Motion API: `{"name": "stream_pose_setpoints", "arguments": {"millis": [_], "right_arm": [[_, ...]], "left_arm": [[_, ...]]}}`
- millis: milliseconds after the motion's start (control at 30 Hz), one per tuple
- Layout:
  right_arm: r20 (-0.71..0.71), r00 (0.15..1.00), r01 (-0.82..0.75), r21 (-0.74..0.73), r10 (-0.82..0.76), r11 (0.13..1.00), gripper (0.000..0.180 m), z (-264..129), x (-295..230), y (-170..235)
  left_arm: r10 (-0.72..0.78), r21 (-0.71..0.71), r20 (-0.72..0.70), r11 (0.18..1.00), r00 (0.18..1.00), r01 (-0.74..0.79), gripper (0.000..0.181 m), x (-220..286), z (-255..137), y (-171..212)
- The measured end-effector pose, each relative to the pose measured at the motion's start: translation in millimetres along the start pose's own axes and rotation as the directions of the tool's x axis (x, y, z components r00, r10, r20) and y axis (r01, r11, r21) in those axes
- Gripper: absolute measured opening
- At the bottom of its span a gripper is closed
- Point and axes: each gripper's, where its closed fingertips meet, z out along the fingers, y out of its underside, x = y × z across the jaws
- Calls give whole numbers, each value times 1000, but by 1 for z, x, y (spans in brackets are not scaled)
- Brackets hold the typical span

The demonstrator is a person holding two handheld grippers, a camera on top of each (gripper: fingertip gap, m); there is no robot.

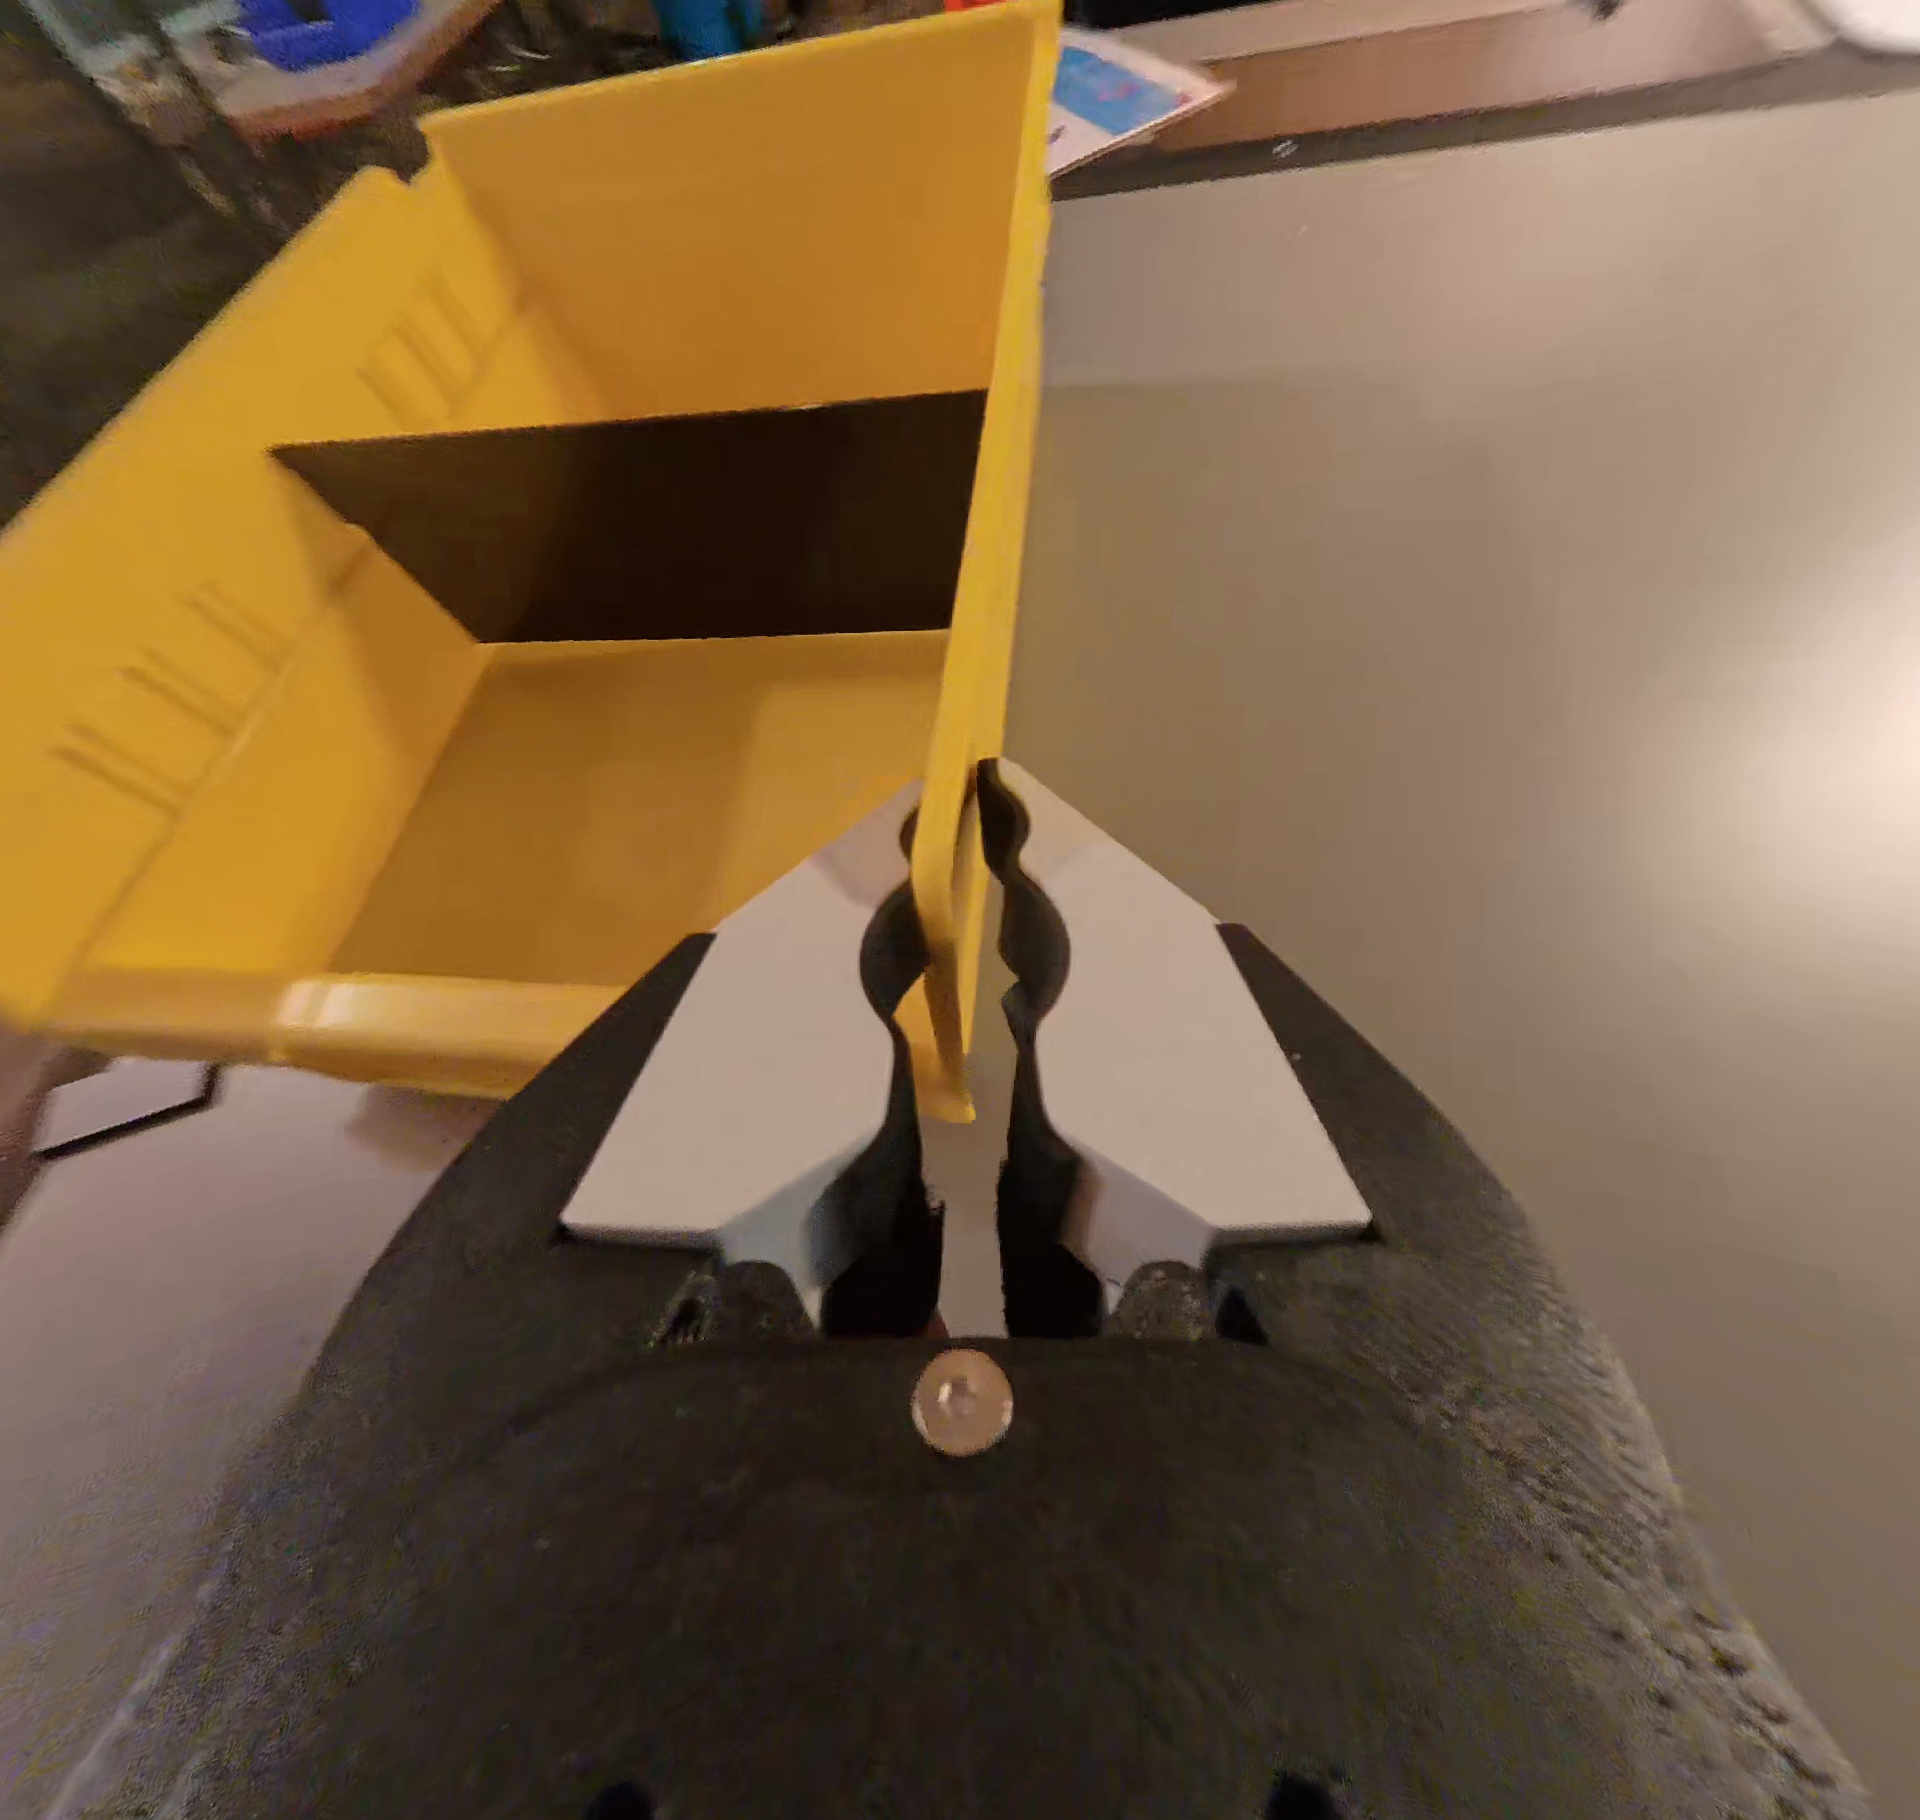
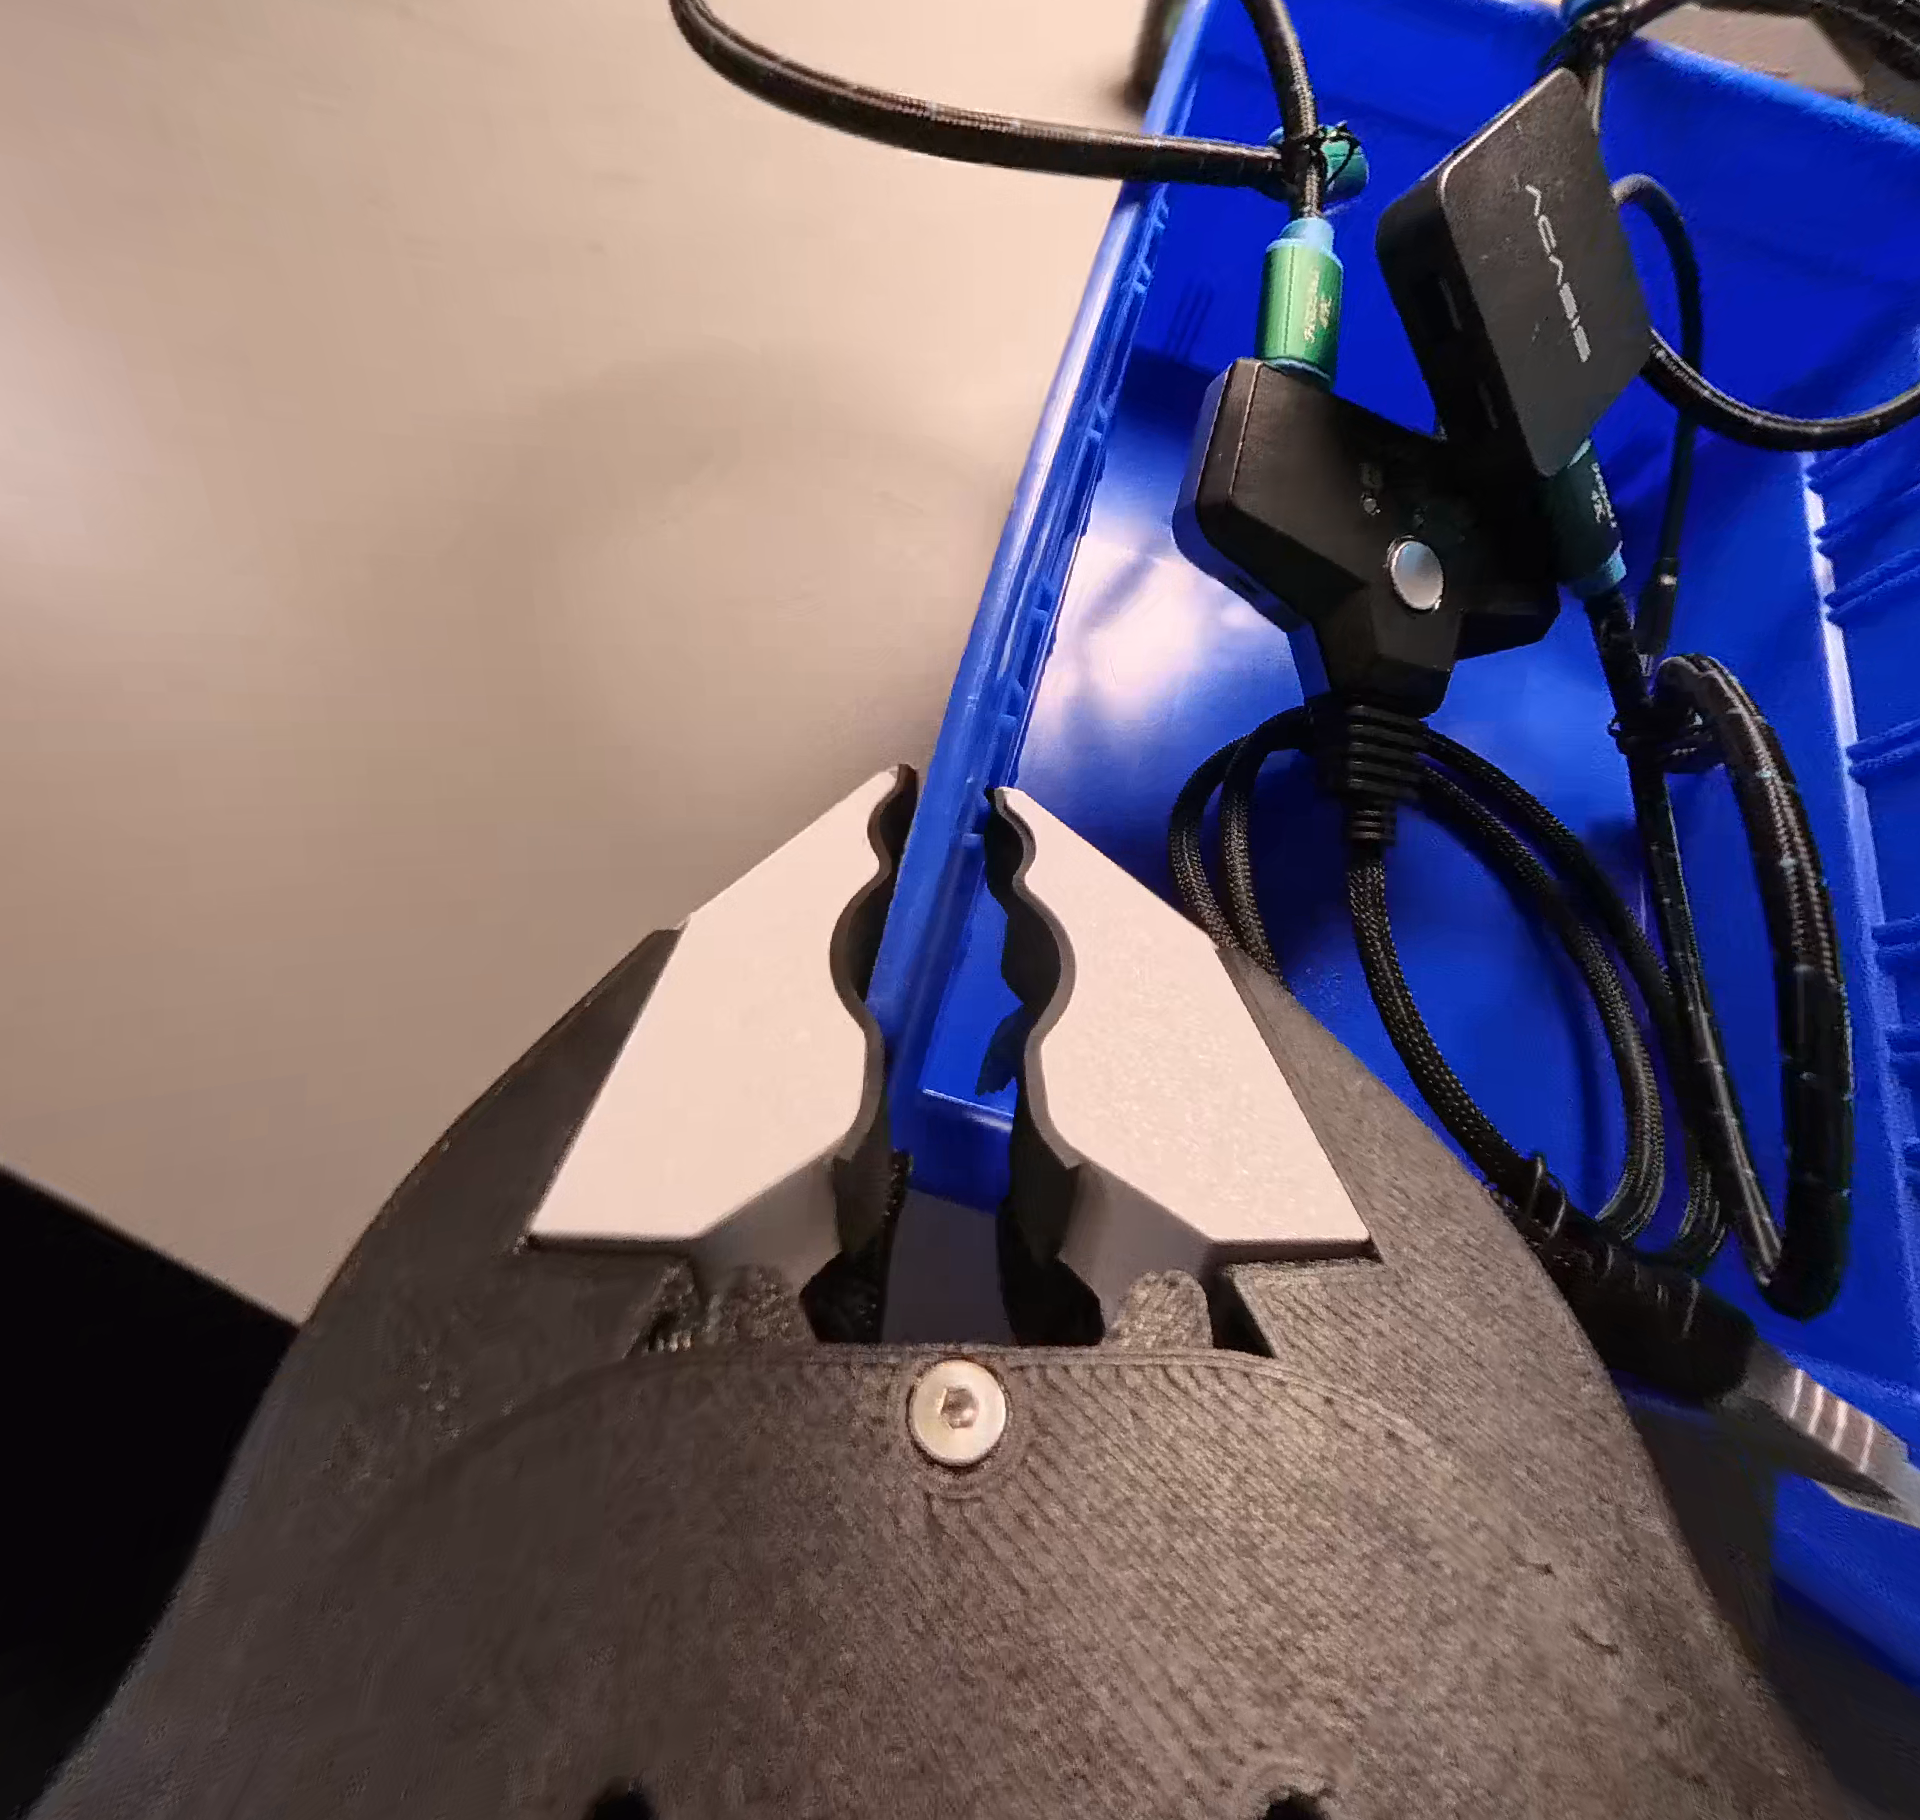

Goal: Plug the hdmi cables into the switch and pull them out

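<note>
Switch in blue bin; right hand-held gripper apparently pinching its wall; left hand-held gripper pinching yellow bin wall.

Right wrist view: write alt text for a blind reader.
The right gripper clamps the left wall of a blue plastic bin on a beige table. Inside lie two black switch boxes with green-tipped braided black cables attached.
</note>
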Motion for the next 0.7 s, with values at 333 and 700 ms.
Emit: {"name": "stream_pose_setpoints", "arguments": {"millis": [333, 700], "right_arm": [[210, 972, 99, 60, -109, 993, 13, 3, -64, -13], [397, 896, 155, 147, -202, 977, 10, 92, -104, -88]], "left_arm": [[159, 103, -296, 986, 942, -134, 5, 71, -52, 13], [288, 214, -752, 957, 592, -194, 5, 144, -124, 38]]}}
